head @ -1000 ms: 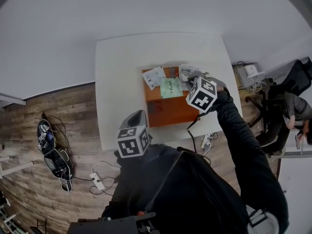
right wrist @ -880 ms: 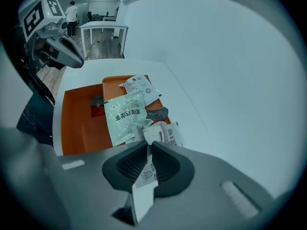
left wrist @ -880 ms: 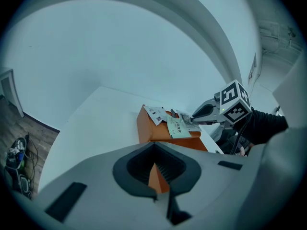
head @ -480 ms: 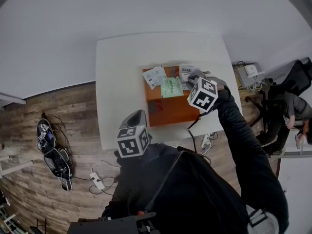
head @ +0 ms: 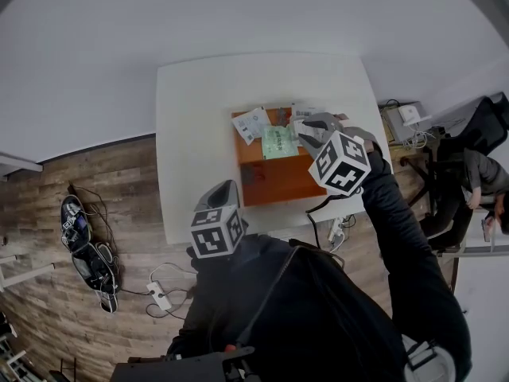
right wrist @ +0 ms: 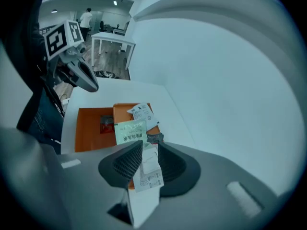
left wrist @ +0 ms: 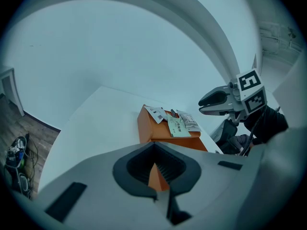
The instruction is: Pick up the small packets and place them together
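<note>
Small packets lay clustered on the orange box at the centre of the white table, one more white packet standing loose between the right gripper's opening jaws at lower centre, while the left gripper's jaws stood slightly apart, empty.

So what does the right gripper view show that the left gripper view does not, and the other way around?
Only the right gripper view: a white packet standing between the right gripper's opening jaws, the left gripper seen from outside, and a person far back in the room.
Only the left gripper view: the right gripper seen from outside, and the left gripper's own jaws with nothing between them.
Both: the orange box on the white table, with a green packet on it.
</note>
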`<act>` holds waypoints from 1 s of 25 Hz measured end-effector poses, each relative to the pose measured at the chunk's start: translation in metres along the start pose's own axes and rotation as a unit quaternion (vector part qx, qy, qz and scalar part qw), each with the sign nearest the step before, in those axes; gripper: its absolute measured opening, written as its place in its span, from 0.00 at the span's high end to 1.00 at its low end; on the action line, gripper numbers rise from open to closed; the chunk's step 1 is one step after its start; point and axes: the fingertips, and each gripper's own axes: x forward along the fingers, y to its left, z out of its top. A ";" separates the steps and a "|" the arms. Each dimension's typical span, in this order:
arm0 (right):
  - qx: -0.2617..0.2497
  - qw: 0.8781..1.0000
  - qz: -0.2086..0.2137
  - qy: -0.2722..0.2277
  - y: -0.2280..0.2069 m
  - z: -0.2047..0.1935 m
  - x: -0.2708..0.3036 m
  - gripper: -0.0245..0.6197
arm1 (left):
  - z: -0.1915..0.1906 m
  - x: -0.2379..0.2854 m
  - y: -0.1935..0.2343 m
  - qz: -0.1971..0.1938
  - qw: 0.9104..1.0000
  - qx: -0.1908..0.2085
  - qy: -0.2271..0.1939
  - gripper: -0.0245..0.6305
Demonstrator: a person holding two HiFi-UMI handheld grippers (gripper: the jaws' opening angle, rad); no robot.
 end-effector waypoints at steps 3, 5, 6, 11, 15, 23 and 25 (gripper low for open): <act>-0.002 0.999 0.027 -0.041 0.022 0.025 -0.011 0.81 | 0.000 -0.001 0.001 0.001 1.000 -0.002 0.000 0.96; -0.003 0.996 0.059 -0.061 0.046 0.036 -0.011 0.78 | -0.001 -0.001 0.001 0.002 1.000 -0.003 -0.001 0.96; -0.004 0.995 0.077 -0.066 0.059 0.039 -0.009 0.78 | -0.002 -0.001 0.001 0.003 1.000 -0.004 -0.001 0.96; 0.029 0.984 0.158 -0.081 0.112 0.048 0.012 0.77 | -0.003 -0.004 0.004 0.007 1.000 -0.009 -0.004 0.96; 0.058 0.977 0.190 -0.079 0.136 0.049 0.031 0.77 | -0.005 -0.007 0.008 0.011 1.000 -0.014 -0.004 0.96; 0.089 0.974 0.204 -0.044 0.157 0.039 0.069 0.77 | -0.007 -0.008 0.012 0.016 1.000 -0.020 -0.004 0.96; 0.098 0.974 0.202 -0.034 0.160 0.035 0.079 0.77 | -0.007 -0.007 0.014 0.016 1.000 -0.020 -0.004 0.96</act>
